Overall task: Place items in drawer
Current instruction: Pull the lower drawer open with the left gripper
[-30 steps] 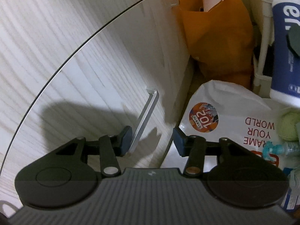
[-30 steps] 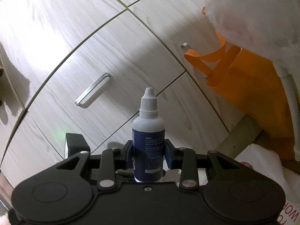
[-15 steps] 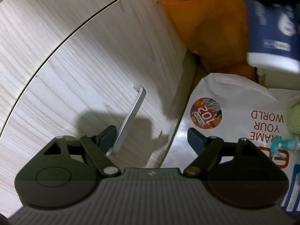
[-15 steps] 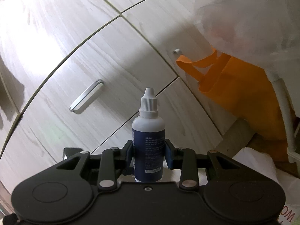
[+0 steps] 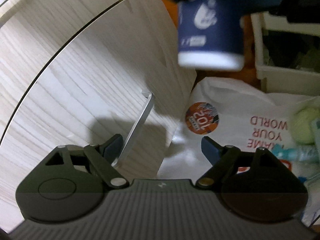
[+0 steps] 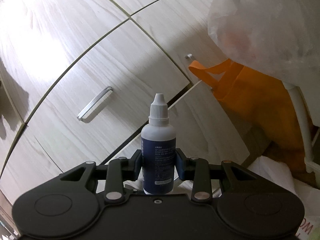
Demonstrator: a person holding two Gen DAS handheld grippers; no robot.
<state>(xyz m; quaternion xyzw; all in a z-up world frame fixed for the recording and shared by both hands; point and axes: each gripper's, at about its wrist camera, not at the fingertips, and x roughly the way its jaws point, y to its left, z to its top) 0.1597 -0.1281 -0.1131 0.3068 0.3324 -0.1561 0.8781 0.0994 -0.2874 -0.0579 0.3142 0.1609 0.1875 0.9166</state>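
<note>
Metal drawer handle (image 5: 136, 128) runs lengthwise just inside the spread jaws of the left gripper (image 5: 162, 146), by the left finger, while the right gripper (image 6: 159, 165) pinches an upright bottle (image 6: 158, 148).

A small white plastic dropper bottle (image 6: 158, 152) with a dark blue label and ribbed white cap is held upright before a pale wood-grain drawer front (image 5: 96, 92), pulled slightly ajar, with a silver bar handle (image 5: 136, 128).
</note>
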